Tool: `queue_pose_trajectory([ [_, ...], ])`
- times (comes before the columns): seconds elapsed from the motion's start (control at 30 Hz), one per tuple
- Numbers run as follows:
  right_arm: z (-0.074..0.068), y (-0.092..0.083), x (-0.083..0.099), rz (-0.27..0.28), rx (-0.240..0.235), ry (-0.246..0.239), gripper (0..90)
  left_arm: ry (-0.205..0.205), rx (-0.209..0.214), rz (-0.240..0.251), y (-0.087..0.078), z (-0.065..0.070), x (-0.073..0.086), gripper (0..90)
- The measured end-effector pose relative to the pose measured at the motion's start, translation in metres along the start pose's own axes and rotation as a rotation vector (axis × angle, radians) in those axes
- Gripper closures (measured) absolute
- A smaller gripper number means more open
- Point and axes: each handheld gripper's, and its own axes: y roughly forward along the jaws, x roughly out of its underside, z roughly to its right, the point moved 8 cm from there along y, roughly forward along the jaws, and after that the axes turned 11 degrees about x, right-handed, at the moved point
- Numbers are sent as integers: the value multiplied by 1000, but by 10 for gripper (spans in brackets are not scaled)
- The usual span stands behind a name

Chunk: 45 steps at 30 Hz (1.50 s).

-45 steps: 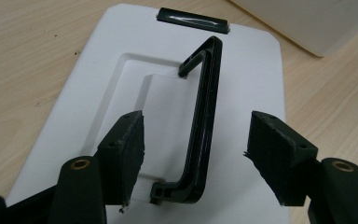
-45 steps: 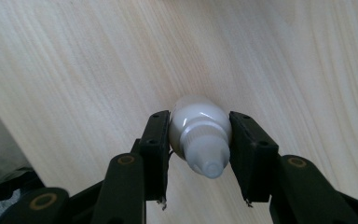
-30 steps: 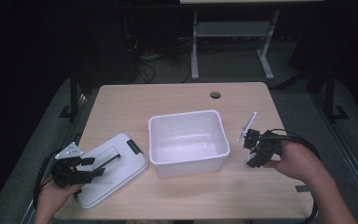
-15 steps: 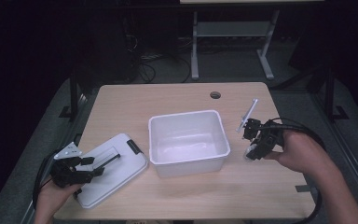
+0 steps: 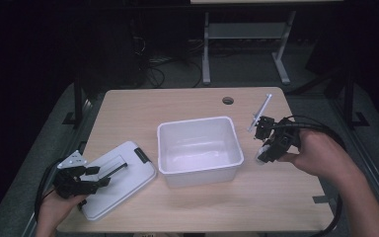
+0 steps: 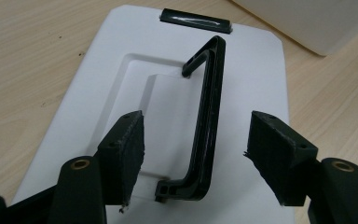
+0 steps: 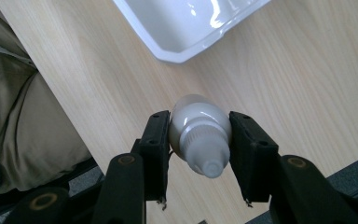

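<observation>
Just wooden table [image 5: 128, 118], dark rm behind.

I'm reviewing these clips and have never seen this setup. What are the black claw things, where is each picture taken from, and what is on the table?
A person holds a hand-operated gripper in each hand; no robot arm is involved. The high view looks down on a wooden table. The other two pictures come from cameras riding on each gripper.

On the table sit an empty white bin and its white lid, lying flat with a black handle.

The left gripper is open, its fingers on either side of that handle without touching it. The right gripper is shut on a small white bottle, beside the bin.
</observation>
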Motion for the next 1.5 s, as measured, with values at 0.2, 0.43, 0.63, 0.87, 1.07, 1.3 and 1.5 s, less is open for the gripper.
queue_pose_trajectory([
  [0.2,0,-11,-12,13,6,-5,595,-1,-1,-7,0,0,1,358],
  [0.43,-1,-19,-26,30,9,-24,596,-1,-1,-5,0,-1,1,358],
  [0.63,-3,-19,-40,35,3,-37,595,0,-2,-9,0,-2,2,354],
  [0.87,-5,-12,-54,26,-7,-53,596,6,5,-7,2,0,0,348],
  [1.07,-6,-5,-66,21,-7,-60,596,7,0,-6,1,-1,0,346],
  [1.3,-10,5,-77,14,-27,-66,596,12,-6,-4,0,-1,0,343],
  [1.5,-10,14,-84,1,-38,-68,596,12,-8,-9,2,-1,0,343],
])
